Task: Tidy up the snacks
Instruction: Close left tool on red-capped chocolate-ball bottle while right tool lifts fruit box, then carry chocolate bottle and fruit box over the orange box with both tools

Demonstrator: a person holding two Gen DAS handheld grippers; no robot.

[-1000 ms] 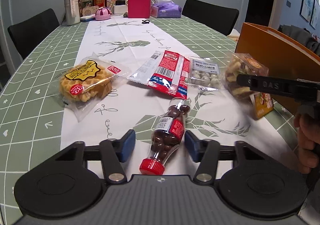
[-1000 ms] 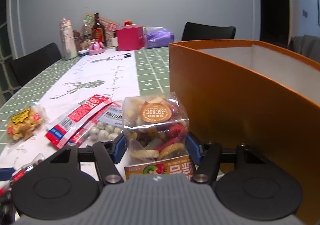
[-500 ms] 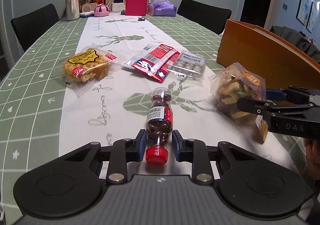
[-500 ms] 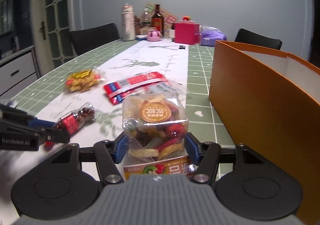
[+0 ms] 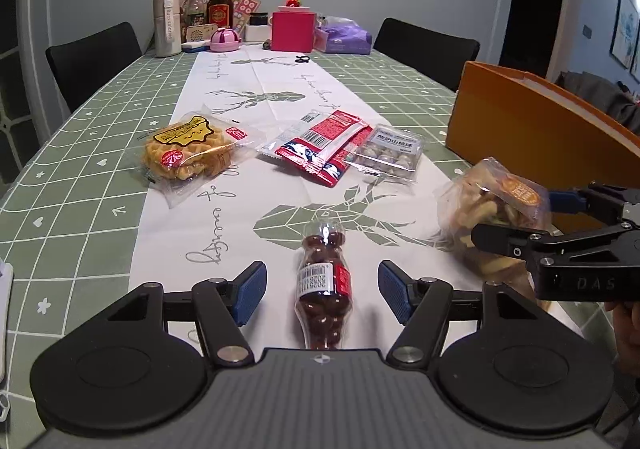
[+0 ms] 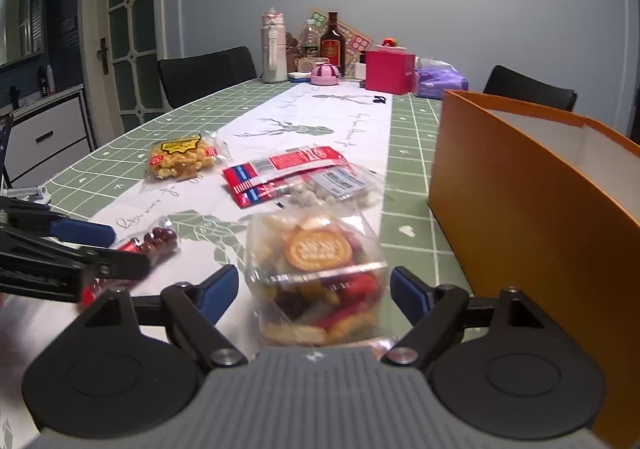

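Orange box (image 6: 532, 217) at 3 o'clock, no snack visible inside. Right tool (image 6: 314, 291) now spread apart; dried-fruit bag (image 6: 320, 273) released between its fingers. Left tool (image 5: 322, 285) likewise reopened; candy bottle (image 5: 324, 285) lies loose on surface (image 5: 80, 177). Both grasps undone; regrasp needed.

Bottle's (image 5: 323, 291) cap end hidden behind left gripper's (image 5: 322, 291) body.
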